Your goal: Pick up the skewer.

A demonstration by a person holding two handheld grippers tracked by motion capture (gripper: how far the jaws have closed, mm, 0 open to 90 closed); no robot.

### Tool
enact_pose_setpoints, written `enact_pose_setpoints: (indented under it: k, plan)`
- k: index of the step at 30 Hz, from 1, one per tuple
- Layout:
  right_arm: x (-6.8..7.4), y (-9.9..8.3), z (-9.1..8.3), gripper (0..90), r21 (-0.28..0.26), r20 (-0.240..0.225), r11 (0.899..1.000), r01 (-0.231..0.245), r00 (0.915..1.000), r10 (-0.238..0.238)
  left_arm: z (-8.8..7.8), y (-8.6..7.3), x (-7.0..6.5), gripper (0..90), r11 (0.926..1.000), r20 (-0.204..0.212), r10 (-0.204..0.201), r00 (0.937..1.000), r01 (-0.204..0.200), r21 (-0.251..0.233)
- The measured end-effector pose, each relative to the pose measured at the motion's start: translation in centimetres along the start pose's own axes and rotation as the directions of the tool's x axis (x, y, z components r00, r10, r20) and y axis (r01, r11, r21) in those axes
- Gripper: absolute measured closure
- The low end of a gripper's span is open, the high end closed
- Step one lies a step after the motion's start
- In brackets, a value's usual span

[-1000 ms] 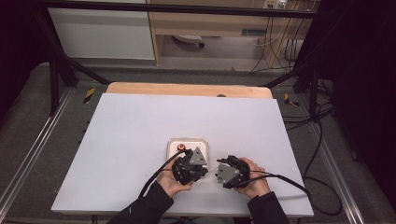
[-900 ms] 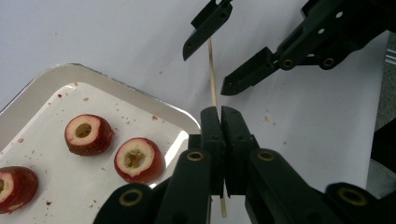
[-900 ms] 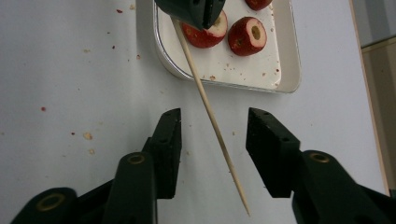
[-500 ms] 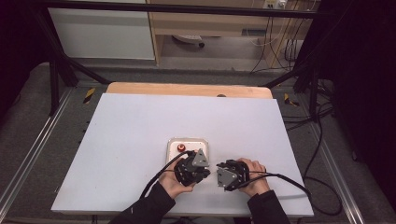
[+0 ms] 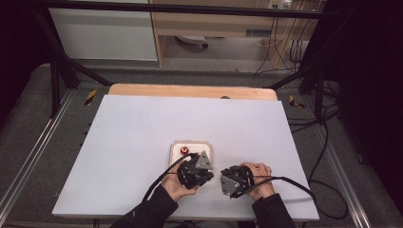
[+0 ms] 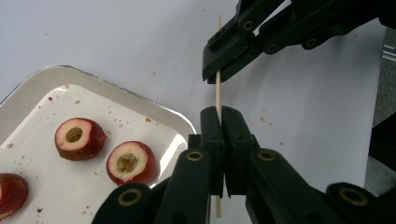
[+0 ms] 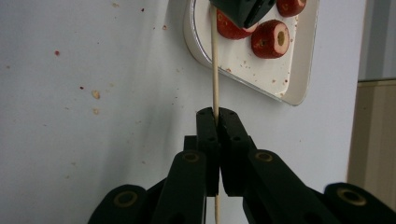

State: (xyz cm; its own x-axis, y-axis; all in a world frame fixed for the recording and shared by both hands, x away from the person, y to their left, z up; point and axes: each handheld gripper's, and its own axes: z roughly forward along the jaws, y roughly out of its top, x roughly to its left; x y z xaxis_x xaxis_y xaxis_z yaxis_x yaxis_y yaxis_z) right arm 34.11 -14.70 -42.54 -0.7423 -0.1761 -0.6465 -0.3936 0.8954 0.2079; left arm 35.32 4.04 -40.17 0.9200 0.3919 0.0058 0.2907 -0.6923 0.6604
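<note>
A thin wooden skewer (image 6: 218, 91) is held between both grippers just above the white table. My left gripper (image 6: 219, 112) is shut on its lower part. My right gripper (image 7: 216, 114) has just closed its jaws and now pinches the skewer (image 7: 215, 70) too; in the left gripper view the right gripper (image 6: 219, 70) clamps the stick farther up. In the high view the left gripper (image 5: 197, 172) and right gripper (image 5: 233, 181) sit close together near the table's front edge. Beside them a white tray (image 6: 107, 84) holds cored red fruits (image 6: 79, 138), (image 6: 130, 163).
The tray (image 5: 202, 145) lies just beyond the left gripper, a red fruit (image 5: 184, 150) on it. Crumbs dot the table (image 7: 70, 93) around it. Cables (image 5: 290, 179) trail from both grippers toward the front. A wooden board (image 5: 190, 90) borders the table's far edge.
</note>
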Motion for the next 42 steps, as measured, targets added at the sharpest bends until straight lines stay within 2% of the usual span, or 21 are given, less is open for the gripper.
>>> enact_pose_setpoints:
  k: [3,4,6,11,12,15,16,18,19,22,23,27,29,32,34,35,36,37,38,40,42]
  plan:
    - [-0.1,0.1,-0.1,88.8,0.016,0.008,1.0,0.002,1.0,-0.002,-0.3,0.1,0.4,83.0,0.9996,0.013,-0.015,0.9998,0.015,0.023]
    - [-0.1,0.1,-0.1,88.8,0.016,0.008,1.0,0.002,1.0,-0.002,-0.3,0.2,0.5,83.0,0.9987,0.027,-0.024,0.9993,0.022,0.045]
    - [-0.3,0.3,-0.1,88.8,0.022,0.013,1.0,0.02,0.9997,-0.02,-0.2,0.4,0.5,79.8,0.9965,0.016,-0.026,0.9995,0.024,0.08]
    - [-0.6,1.0,-0.1,88.8,0.047,0.019,0.997,0.066,0.9976,-0.067,0.2,1.1,0.7,79.5,0.9853,0.013,-0.018,0.9998,0.016,0.17]
    - [-0.6,1.2,-0.1,88.8,0.069,0.019,0.994,0.083,0.9962,-0.085,0.4,1.1,0.7,81.2,0.9843,0.011,-0.014,0.9998,0.012,0.176]
    - [-0.5,1.4,0.0,88.8,0.077,0.017,0.993,0.095,0.9952,-0.096,0.7,1.4,0.6,82.3,0.9774,0.012,-0.008,0.9999,0.005,0.212]
    - [-0.6,1.5,0.0,88.8,0.08,0.016,0.99,0.117,0.9928,-0.119,0.8,1.4,0.7,83.6,0.9752,0.015,-0.003,0.9999,0.0,0.221]
    - [-0.5,1.6,0.0,88.7,0.093,0.018,0.988,0.123,0.9919,-0.126,1.1,1.4,0.6,84.5,0.9728,0.011,-0.005,0.9999,0.003,0.232]
    - [-0.6,1.6,0.0,88.7,0.094,0.018,0.985,0.144,0.9891,-0.146,1.1,1.5,0.5,85.6,0.971,0.009,0.0,1.0,-0.002,0.239]
    - [-0.5,1.7,-0.1,88.7,0.107,0.016,0.983,0.149,0.9883,-0.152,1.4,1.5,0.5,87.3,0.968,0.006,0.0,1.0,-0.002,0.251]
    - [-0.6,1.9,-0.1,88.5,0.112,0.017,0.977,0.179,0.9831,-0.182,1.4,1.5,0.5,87.5,0.9668,0.007,-0.002,1.0,0.0,0.255]
    - [-0.6,2.1,0.0,87.9,0.115,0.015,0.977,0.18,0.9831,-0.183,1.5,1.5,0.3,88.2,0.9644,-0.009,0.011,0.9999,-0.008,0.264]
    - [-0.6,2.1,0.0,87.6,0.113,0.017,0.978,0.175,0.9839,-0.178,1.4,1.4,0.2,88.2,0.9666,-0.016,0.011,0.9998,-0.006,0.256]
    - [-0.8,2.2,-0.1,79.5,0.089,0.028,0.99,0.107,0.9935,-0.11,1.3,1.1,0.3,88.3,0.9702,-0.023,0.008,0.9997,-0.003,0.242]
    - [-0.9,2.0,-0.2,71.6,0.093,0.039,0.995,0.027,0.9988,-0.031,1.2,0.9,0.3,88.3,0.9732,-0.025,0.005,0.9997,0.001,0.23]
    - [-1.1,1.9,-0.2,68.0,0.09,0.046,0.996,-0.018,0.9988,0.014,1.1,0.8,0.3,88.3,0.9741,-0.028,0.007,0.9996,-0.001,0.226]
    - [-1.3,1.7,-0.3,63.4,0.082,0.051,0.995,-0.058,0.9972,0.054,0.9,0.4,0.2,88.3,0.9808,-0.031,-0.019,0.9993,0.025,0.193]
    - [-1.3,1.5,-0.3,58.7,0.063,0.063,0.992,-0.107,0.9927,0.103,0.9,0.4,0.2,88.3,0.9808,-0.031,-0.019,0.9993,0.025,0.193]
    - [-1.3,1.5,-0.3,58.7,0.063,0.063,0.992,-0.107,0.9927,0.103,0.7,0.2,0.4,88.3,0.9807,-0.041,-0.01,0.9991,0.017,0.195]
    - [-1.5,0.9,-0.5,53.4,0.032,0.059,0.974,-0.222,0.9737,0.22,0.3,-0.2,0.6,88.3,0.9805,-0.04,-0.001,0.9992,0.009,0.196]
    - [-1.6,0.4,-0.7,47.9,0.012,0.063,0.951,-0.308,0.9498,0.306,-0.2,-0.7,0.8,88.3,0.9814,-0.046,-0.004,0.9989,0.013,0.191]
